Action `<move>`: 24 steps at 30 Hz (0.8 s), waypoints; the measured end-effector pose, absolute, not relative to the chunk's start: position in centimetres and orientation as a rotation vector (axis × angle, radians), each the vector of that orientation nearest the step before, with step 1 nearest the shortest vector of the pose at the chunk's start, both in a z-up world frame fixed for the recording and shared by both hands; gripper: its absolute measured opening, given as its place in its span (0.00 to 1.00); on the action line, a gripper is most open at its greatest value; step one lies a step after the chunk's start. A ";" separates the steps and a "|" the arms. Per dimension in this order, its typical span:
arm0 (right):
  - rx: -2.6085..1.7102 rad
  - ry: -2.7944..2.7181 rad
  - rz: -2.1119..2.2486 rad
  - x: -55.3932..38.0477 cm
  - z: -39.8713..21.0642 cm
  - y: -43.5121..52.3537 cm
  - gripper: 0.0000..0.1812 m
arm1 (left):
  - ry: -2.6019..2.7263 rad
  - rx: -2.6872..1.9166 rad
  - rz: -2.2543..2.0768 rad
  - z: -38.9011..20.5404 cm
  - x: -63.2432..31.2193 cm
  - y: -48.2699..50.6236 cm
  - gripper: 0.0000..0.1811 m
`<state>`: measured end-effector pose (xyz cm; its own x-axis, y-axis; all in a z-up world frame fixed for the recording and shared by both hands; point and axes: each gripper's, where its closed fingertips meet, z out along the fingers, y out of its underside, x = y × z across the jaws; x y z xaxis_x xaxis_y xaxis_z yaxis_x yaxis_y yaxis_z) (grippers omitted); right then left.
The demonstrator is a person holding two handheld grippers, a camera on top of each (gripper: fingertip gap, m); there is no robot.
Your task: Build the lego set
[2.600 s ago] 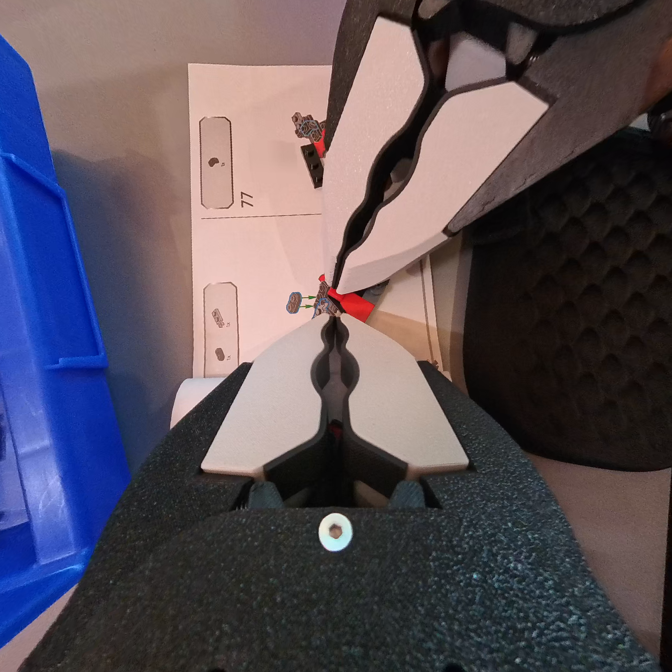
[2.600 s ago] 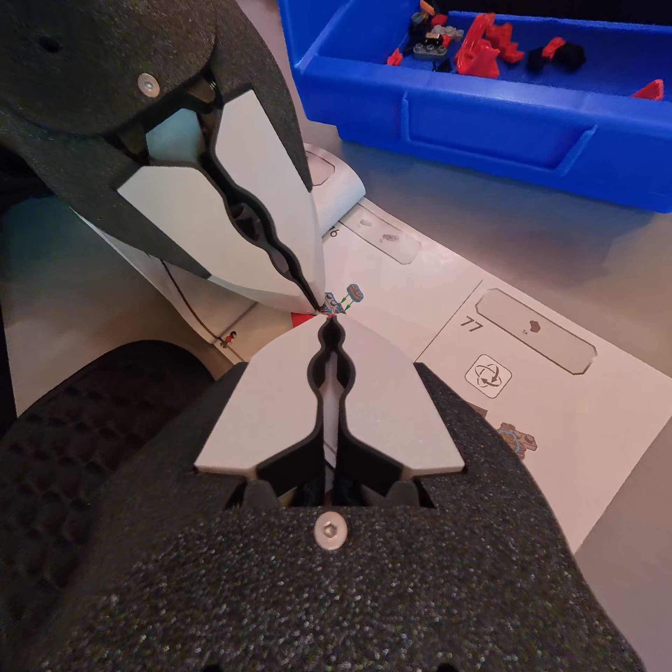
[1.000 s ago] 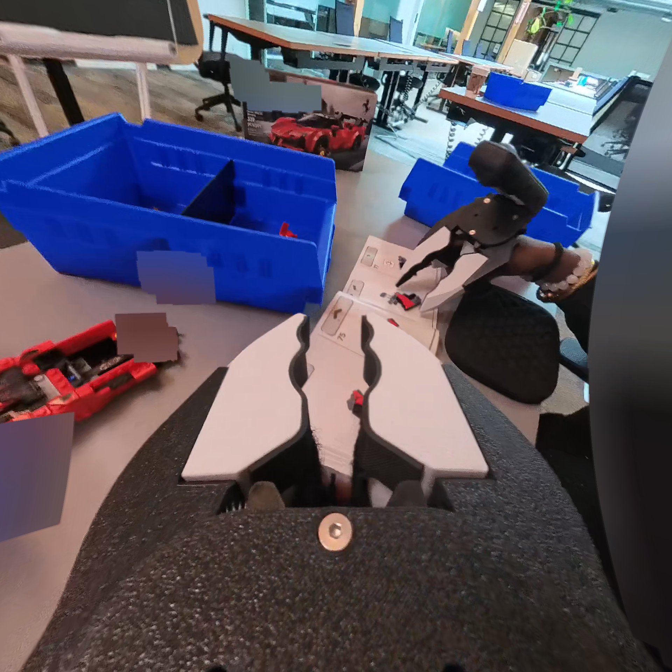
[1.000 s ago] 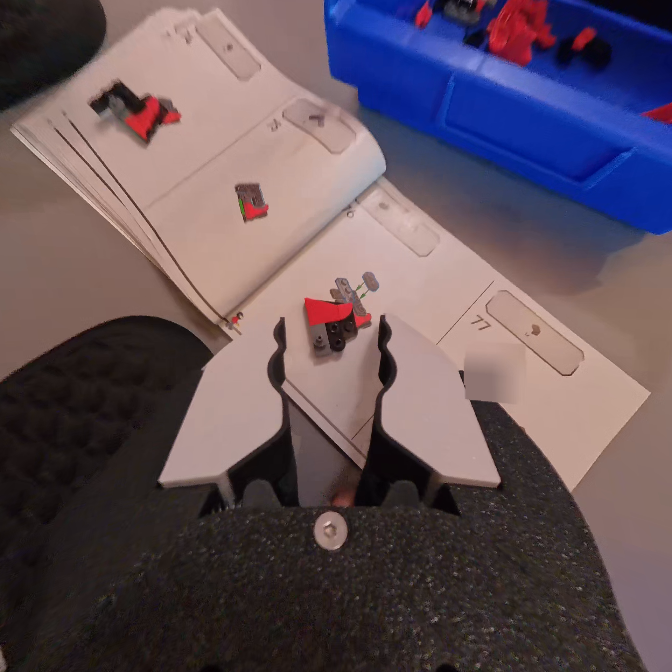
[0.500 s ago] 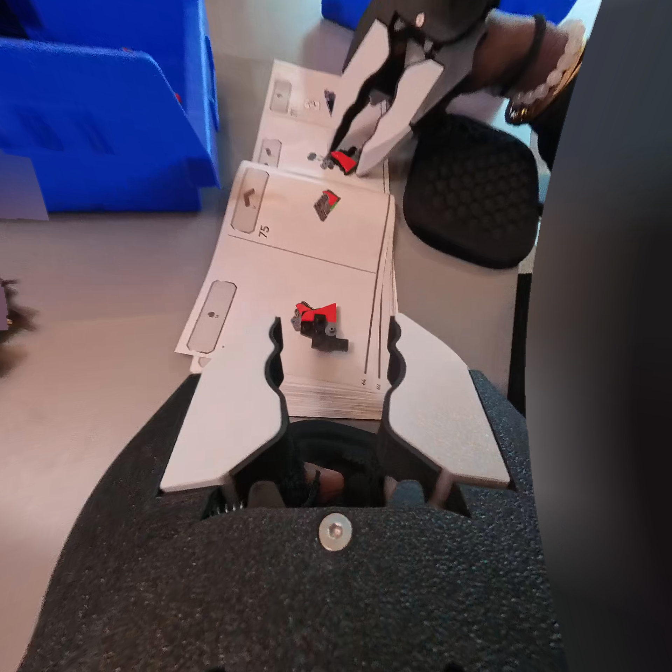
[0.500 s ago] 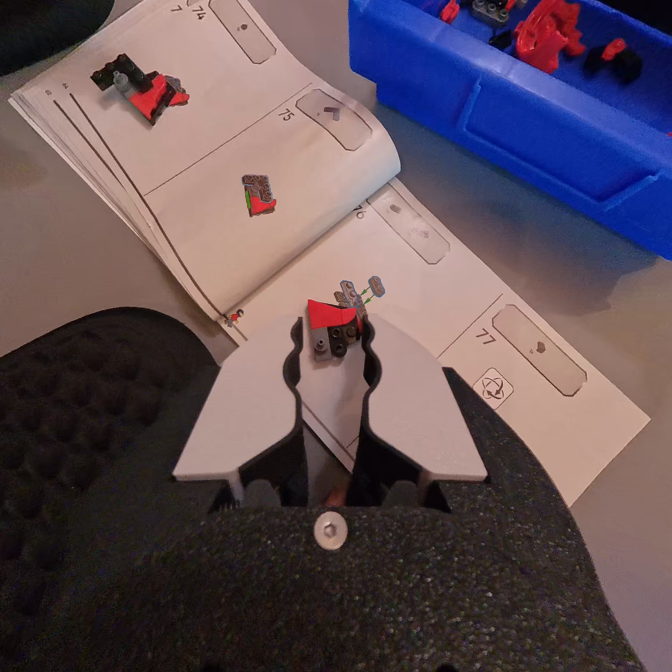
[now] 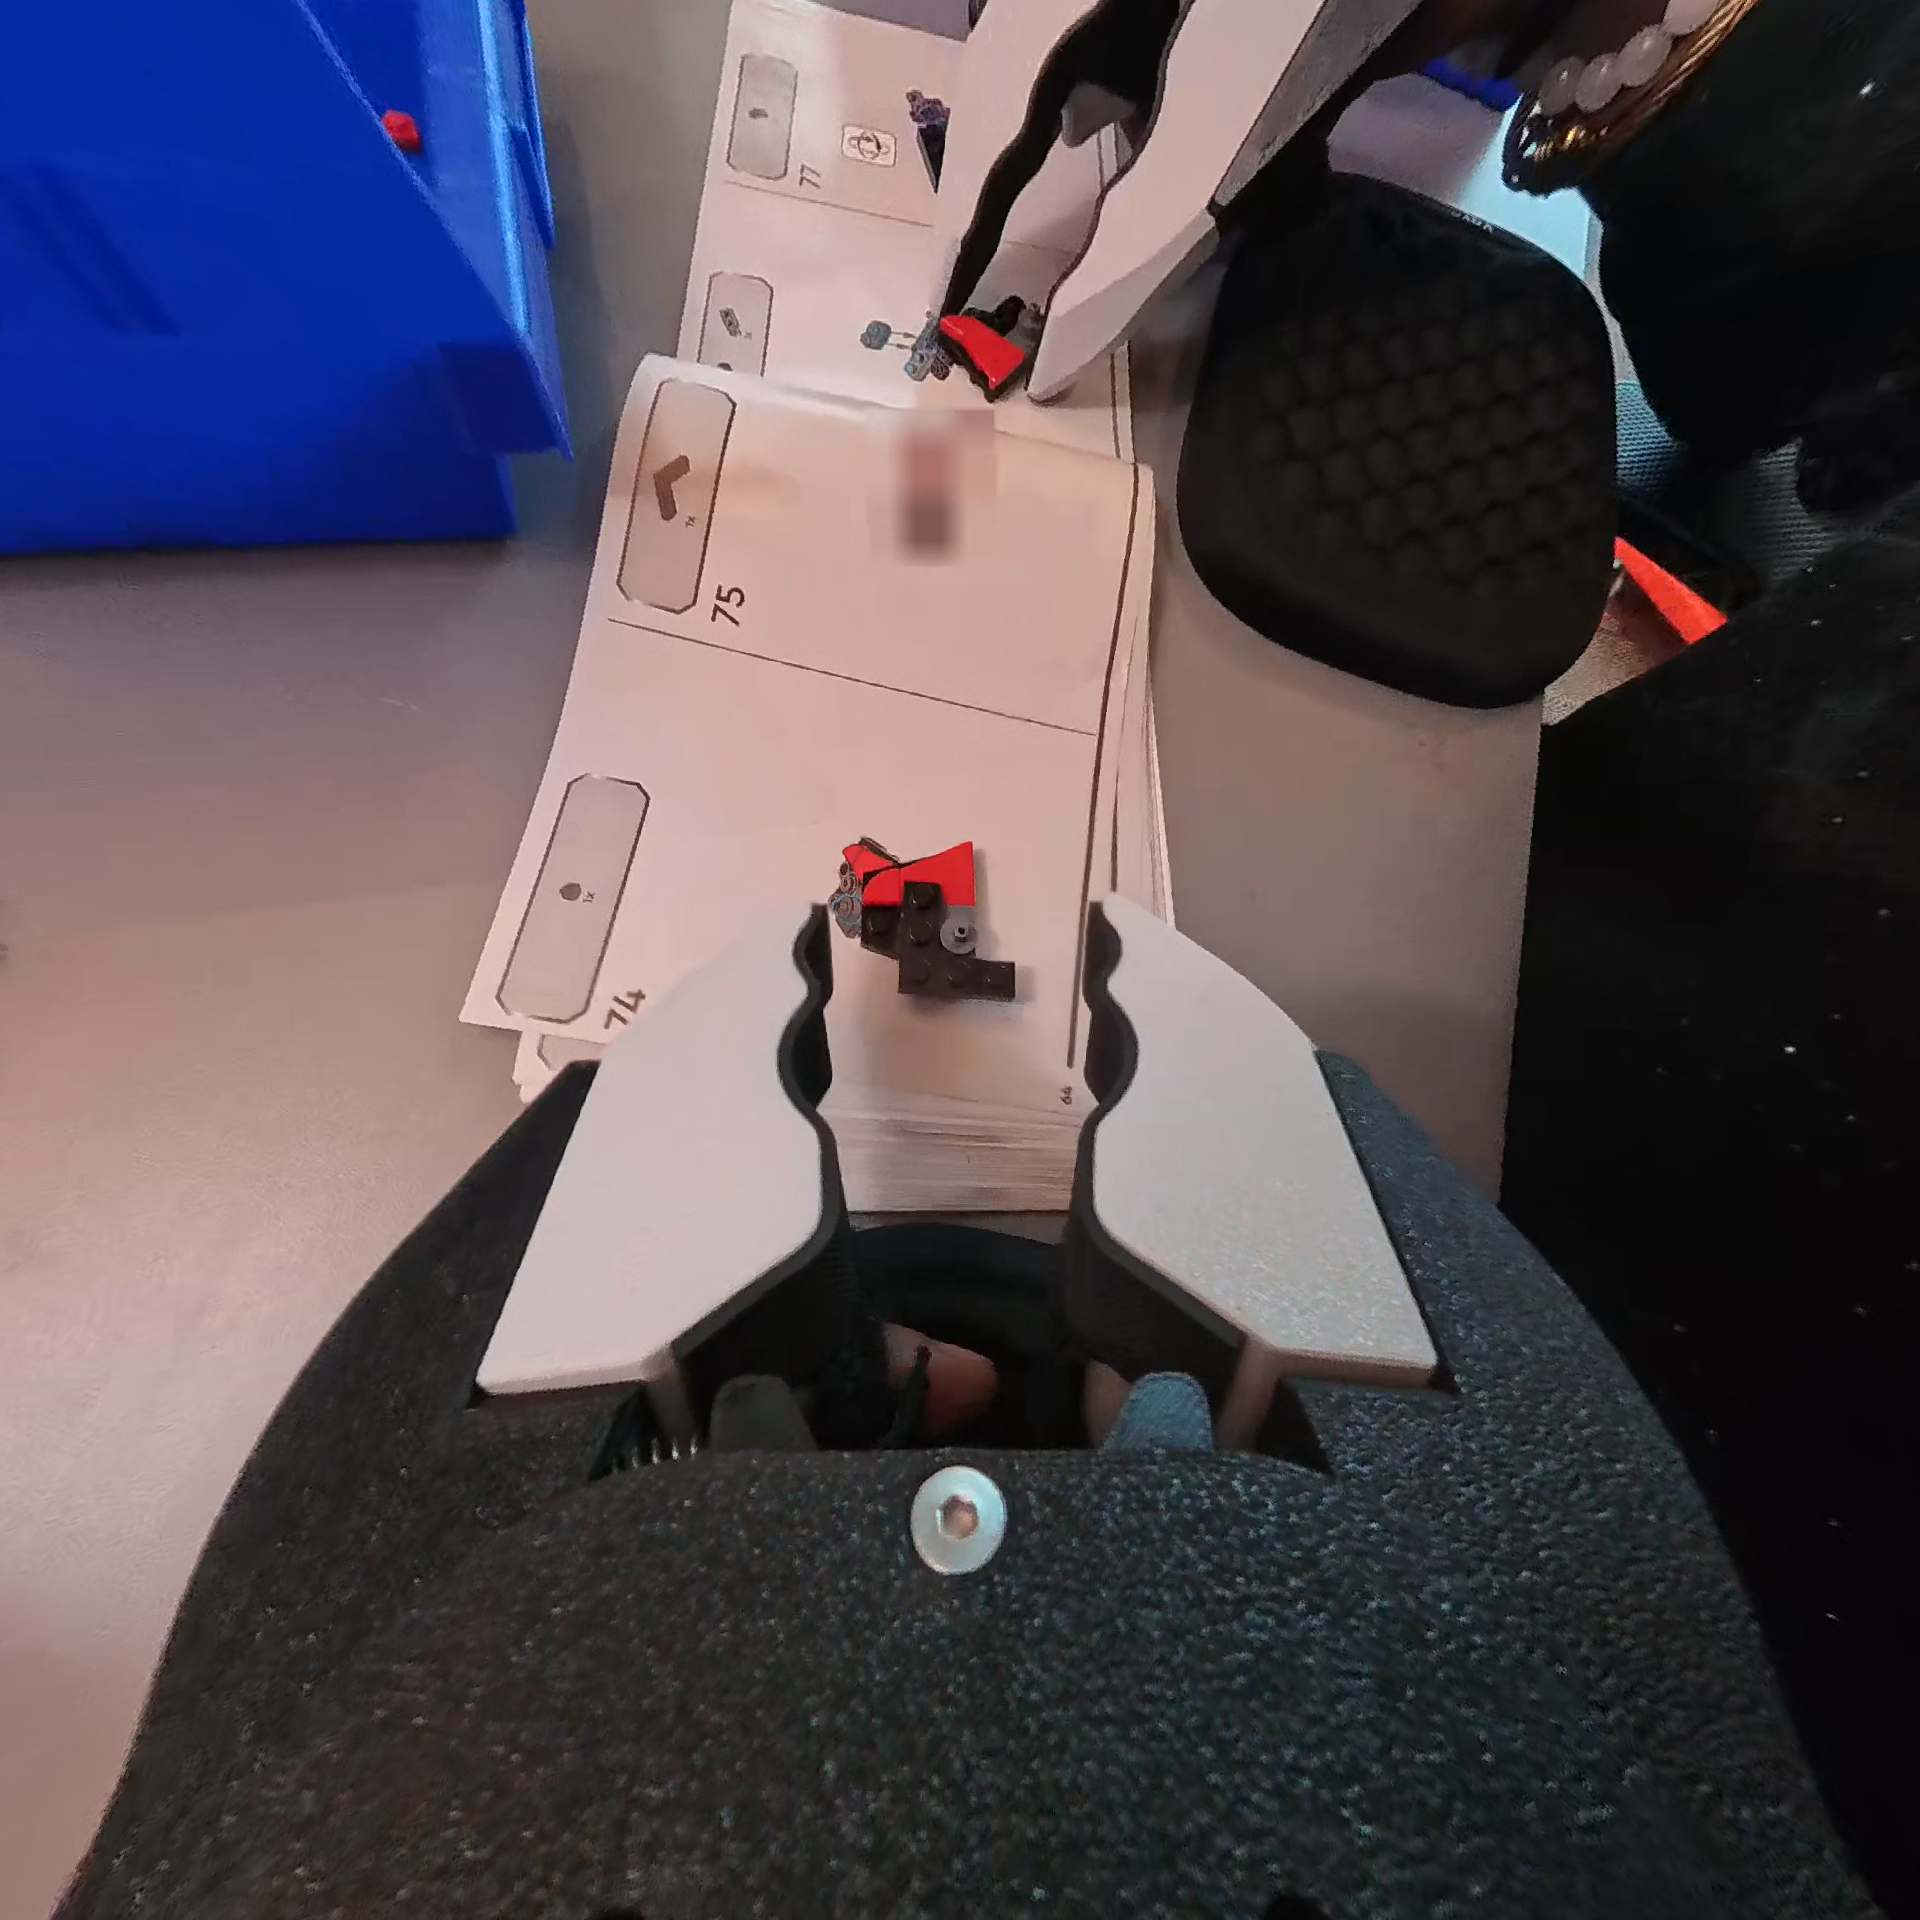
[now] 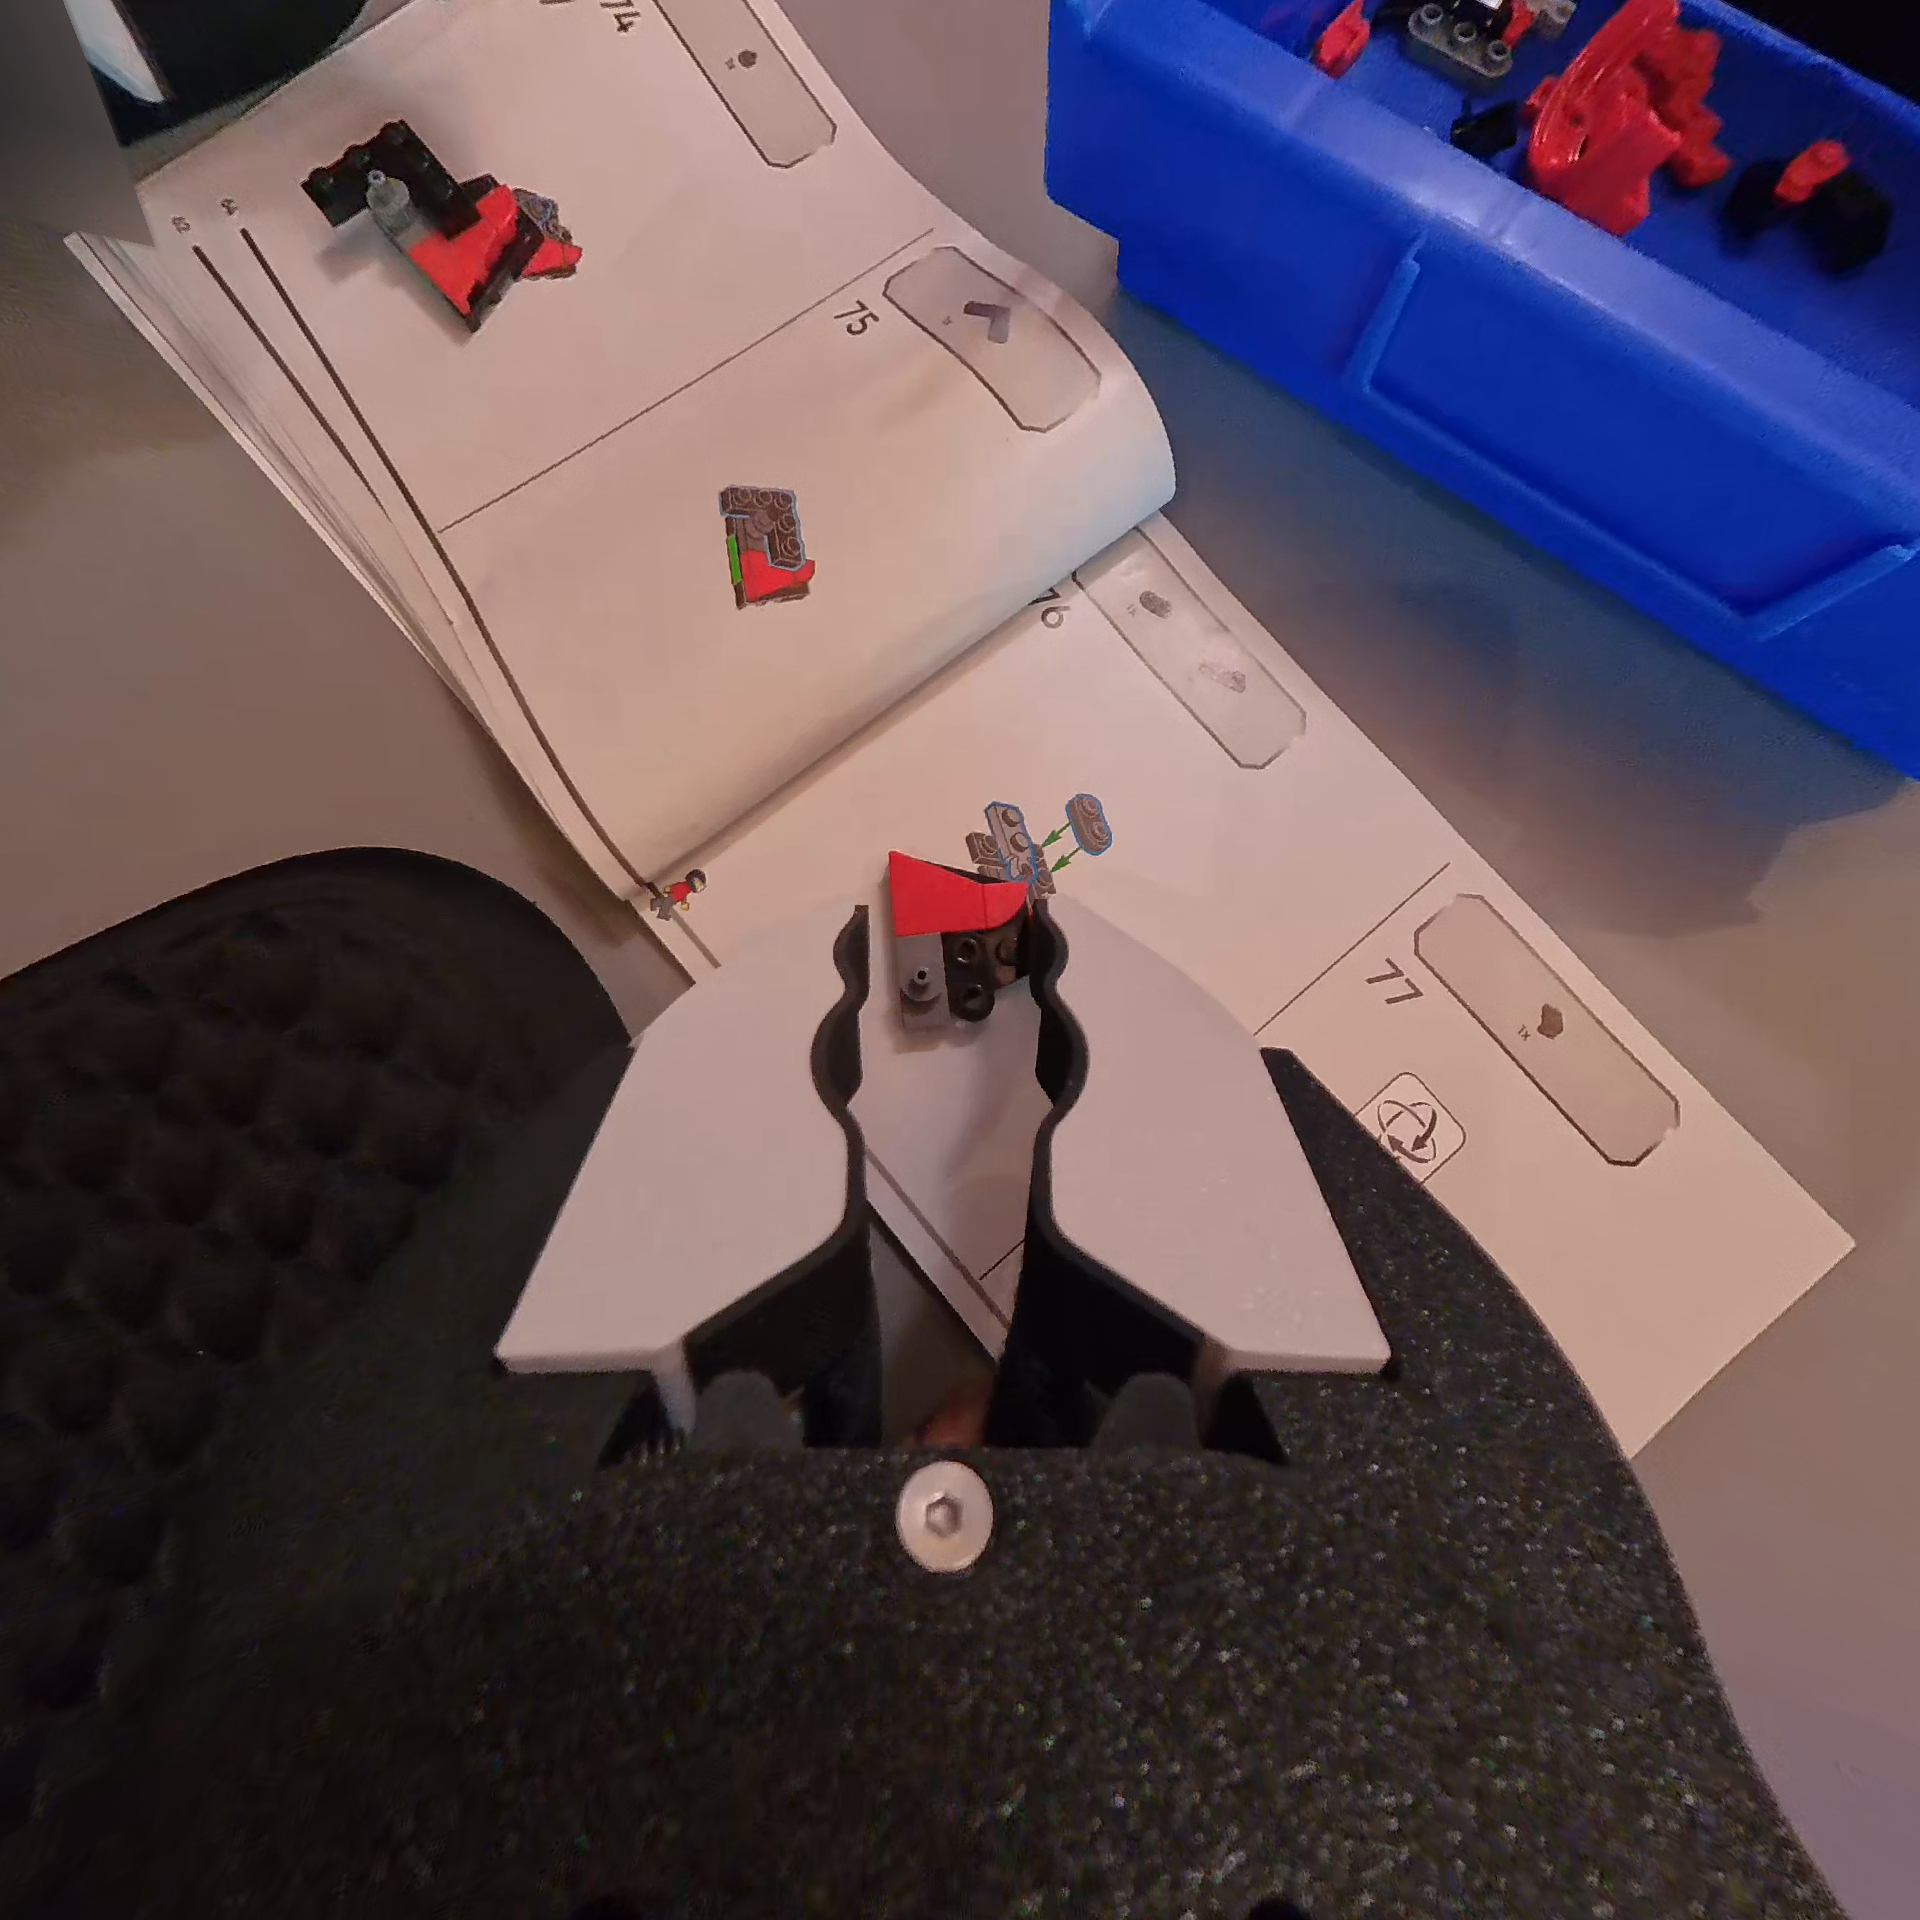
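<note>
Left gripper [image 7: 956,971] jaws wide apart, nothing held, hovering over red-and-black lego sub-assembly [image 7: 928,925] sitting on left page of instruction booklet [image 7: 831,665]. Right gripper [image 8: 948,951] partly open around second red, grey and black sub-assembly [image 8: 951,940] on right page, one finger touching it. Blue parts bin [image 8: 1558,416] beside booklet.

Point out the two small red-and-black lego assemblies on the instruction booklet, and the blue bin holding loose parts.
Assembly by the left tongs [image 7: 930,925]: left wrist view, on its black plates.
Assembly between the right tongs [image 8: 940,899]: right wrist view, on its red wedge.
Blue bin [image 8: 1558,416]: right wrist view, on its front wall.
</note>
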<state>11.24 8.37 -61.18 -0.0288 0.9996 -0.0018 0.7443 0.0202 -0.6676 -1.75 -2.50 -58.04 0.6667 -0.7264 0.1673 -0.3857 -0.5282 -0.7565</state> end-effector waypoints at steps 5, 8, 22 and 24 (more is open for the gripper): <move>-1.765 -1.821 0.687 11.4 -61.2 8.3 0.17 | 0.858 -2.167 -0.632 -57.4 -1.4 -2.5 0.24; -1.766 -1.810 0.676 11.5 -61.1 8.3 0.18 | 0.852 -2.182 -0.641 -57.4 -1.3 -2.5 0.24; -1.772 -1.797 0.666 11.5 -61.0 8.3 0.17 | 0.831 -2.135 -0.598 -56.6 -1.6 -2.2 0.22; -1.772 -1.797 0.663 11.5 -61.0 8.3 0.17 | 0.829 -2.139 -0.594 -56.7 -1.8 -2.3 0.21</move>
